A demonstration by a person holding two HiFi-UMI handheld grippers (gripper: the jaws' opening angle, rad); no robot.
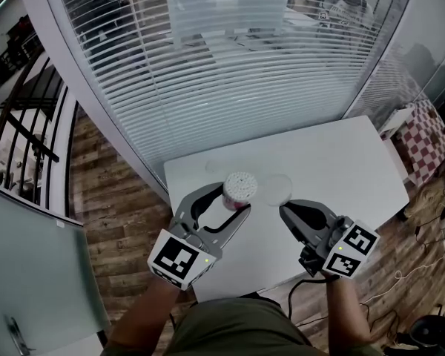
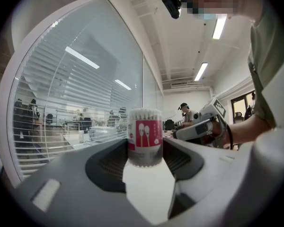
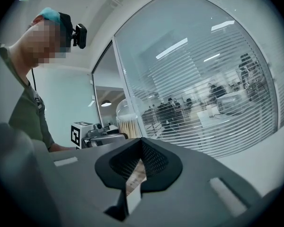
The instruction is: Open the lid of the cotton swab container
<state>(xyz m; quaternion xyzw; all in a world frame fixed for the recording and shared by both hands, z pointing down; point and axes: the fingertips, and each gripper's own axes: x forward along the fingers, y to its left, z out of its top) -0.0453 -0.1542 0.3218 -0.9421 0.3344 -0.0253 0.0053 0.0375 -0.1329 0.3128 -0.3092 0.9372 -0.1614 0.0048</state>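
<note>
The cotton swab container [image 1: 238, 191], a clear tub with a pink label and white swab tips showing at its top, stands upright on the white table [image 1: 334, 162]. My left gripper [image 1: 230, 200] is shut on it, one jaw on each side. In the left gripper view the container [image 2: 145, 136] carries no lid. A clear round lid [image 1: 277, 190] lies flat on the table just right of it. My right gripper [image 1: 284, 211] hovers close to the lid, shut with nothing between its jaws. The right gripper view shows the jaws of the right gripper [image 3: 141, 150] closed together, with the container [image 3: 125, 123] beyond them.
A curved glass wall with white blinds [image 1: 230, 58] runs behind the table. The table's front edge is close to my body. Wood floor [image 1: 126, 206] lies to the left and cables [image 1: 400, 302] to the right. A checkered object [image 1: 423, 136] sits past the right corner.
</note>
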